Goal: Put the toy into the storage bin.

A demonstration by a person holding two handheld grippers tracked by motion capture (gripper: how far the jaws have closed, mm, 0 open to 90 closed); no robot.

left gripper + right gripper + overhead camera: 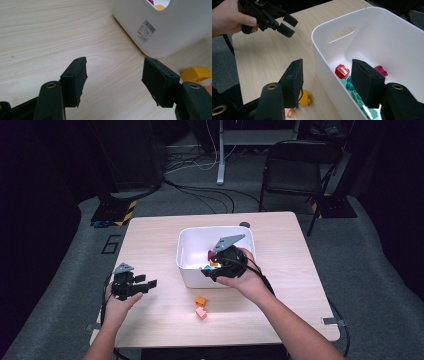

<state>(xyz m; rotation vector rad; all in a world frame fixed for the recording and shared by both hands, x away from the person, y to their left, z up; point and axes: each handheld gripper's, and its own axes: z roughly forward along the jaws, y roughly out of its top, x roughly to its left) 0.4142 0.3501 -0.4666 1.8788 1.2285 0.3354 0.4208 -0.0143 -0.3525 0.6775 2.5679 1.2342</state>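
Pale wood table (150, 240), grey carpet (70, 270), black chair (295, 165)

In the left gripper view, the right edge of the frame is cutting off the yellow plastic toy brick (197, 74), and the top edge is cropping the white plastic bin (172, 30). In the right gripper view, the left black jaw is covering part of the orange plastic brick (305, 98) and the pink plastic brick (290, 113) at the lower centre. The right black jaw is hiding part of the teal plastic bricks (350, 86).
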